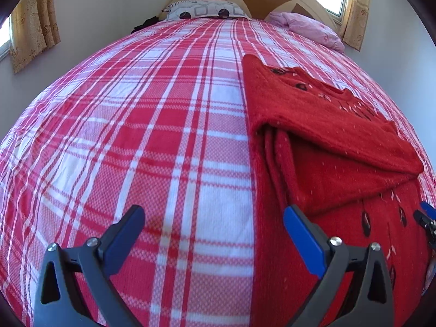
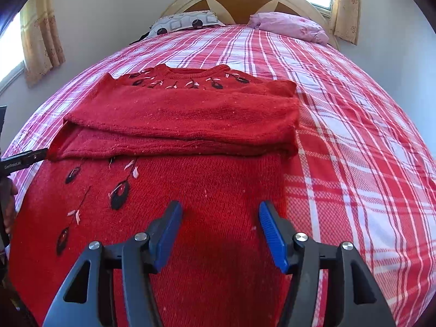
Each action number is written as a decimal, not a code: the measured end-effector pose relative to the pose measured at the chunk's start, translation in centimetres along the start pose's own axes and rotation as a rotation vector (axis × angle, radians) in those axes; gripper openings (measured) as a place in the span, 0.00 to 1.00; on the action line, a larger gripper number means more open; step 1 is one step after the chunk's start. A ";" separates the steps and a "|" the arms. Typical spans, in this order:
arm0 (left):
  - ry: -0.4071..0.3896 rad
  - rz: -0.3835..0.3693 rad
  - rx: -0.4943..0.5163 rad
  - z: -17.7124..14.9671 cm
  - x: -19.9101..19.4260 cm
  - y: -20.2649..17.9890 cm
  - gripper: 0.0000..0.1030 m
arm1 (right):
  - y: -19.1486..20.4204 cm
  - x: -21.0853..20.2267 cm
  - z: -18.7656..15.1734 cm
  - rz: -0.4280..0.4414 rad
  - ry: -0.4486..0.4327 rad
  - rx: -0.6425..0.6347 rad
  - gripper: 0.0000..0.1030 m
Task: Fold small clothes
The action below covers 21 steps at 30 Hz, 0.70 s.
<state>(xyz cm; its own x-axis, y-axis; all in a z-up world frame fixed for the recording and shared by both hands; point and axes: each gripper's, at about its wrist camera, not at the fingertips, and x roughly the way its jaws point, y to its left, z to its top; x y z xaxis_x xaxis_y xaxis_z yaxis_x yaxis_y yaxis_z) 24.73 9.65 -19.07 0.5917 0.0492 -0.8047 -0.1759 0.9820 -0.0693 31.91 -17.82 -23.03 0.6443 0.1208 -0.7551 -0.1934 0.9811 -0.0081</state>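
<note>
**Red sweater, sleeves folded across**

A red knitted sweater [image 2: 174, 190] with black and pale pink embroidered leaf motifs lies flat on the red-and-white plaid bed [image 2: 354, 136], neckline toward the headboard. Both sleeves are folded across the chest, stacked in a horizontal band above the lower body panel.

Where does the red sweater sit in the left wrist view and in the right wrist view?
Left wrist view: the red sweater fills the right side, running from mid-height to the bottom edge.
Right wrist view: the red sweater fills the centre and lower left, neckline towards the headboard.
Shared landmark: the pink pillow by the headboard, upper right in both.
</note>
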 end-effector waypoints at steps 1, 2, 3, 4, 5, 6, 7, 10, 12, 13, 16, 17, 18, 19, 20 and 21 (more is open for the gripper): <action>0.001 -0.005 0.005 -0.3 -0.2 0.0 1.00 | 0.1 -0.2 -0.1 -0.002 -0.001 0.000 0.59; 0.002 -0.008 0.008 -0.6 -0.4 0.0 1.00 | 0.1 -0.5 -0.3 -0.002 -0.002 0.002 0.59; 0.004 -0.011 0.011 -0.9 -0.7 -0.1 1.00 | 0.1 -0.7 -0.5 0.000 -0.002 0.005 0.59; 0.005 -0.015 0.014 -1.2 -0.9 -0.1 1.00 | 0.1 -1.0 -0.7 0.001 -0.002 0.012 0.59; 0.005 -0.025 0.020 -1.6 -1.4 -0.2 1.00 | 0.0 -1.3 -1.0 0.004 -0.003 0.016 0.59; 0.003 -0.029 0.023 -1.9 -1.7 -0.2 1.00 | 0.0 -1.6 -1.2 0.006 -0.002 0.019 0.59; -0.001 -0.033 0.025 -2.2 -2.1 -0.3 1.00 | 0.0 -1.7 -1.4 0.007 -0.001 0.019 0.59; -0.017 -0.056 0.041 -3.4 -3.7 -0.4 1.00 | 0.1 -2.6 -2.3 0.012 0.002 0.021 0.59; -0.021 -0.063 0.057 -4.3 -4.5 -0.7 1.00 | 0.0 -3.1 -2.9 0.019 0.004 0.030 0.59; -0.021 -0.069 0.064 -4.8 -4.8 -0.9 1.00 | -0.1 -3.4 -3.2 0.020 0.002 0.037 0.59; -0.013 -0.090 0.076 -5.8 -5.4 -1.2 1.00 | -0.4 -3.8 -3.8 0.024 -0.003 0.067 0.59; -0.007 -0.105 0.077 -6.4 -5.7 -1.4 1.00 | -0.3 -4.0 -4.1 0.019 -0.005 0.072 0.59; -0.002 -0.113 0.078 -6.8 -5.8 -1.5 1.00 | -0.2 -4.2 -4.3 0.015 -0.004 0.072 0.59; 0.003 -0.120 0.079 -7.2 -6.0 -1.7 1.00 | -0.1 -4.3 -4.5 0.012 -0.004 0.069 0.59; 0.011 -0.132 0.082 -7.8 -6.2 -1.8 1.00 | 0.1 -4.6 -4.8 0.009 -0.003 0.062 0.59; 0.014 -0.144 0.083 -8.2 -6.3 -1.9 1.00 | 0.3 -4.7 -5.1 0.011 -0.001 0.057 0.59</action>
<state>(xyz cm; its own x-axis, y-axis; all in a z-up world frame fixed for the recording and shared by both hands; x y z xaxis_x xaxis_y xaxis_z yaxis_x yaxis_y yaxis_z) 14.90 5.97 -18.65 0.5946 -0.0948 -0.7984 -0.0243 0.9905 -0.1357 25.07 -18.91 -22.78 0.6434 0.1314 -0.7542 -0.1579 0.9868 0.0372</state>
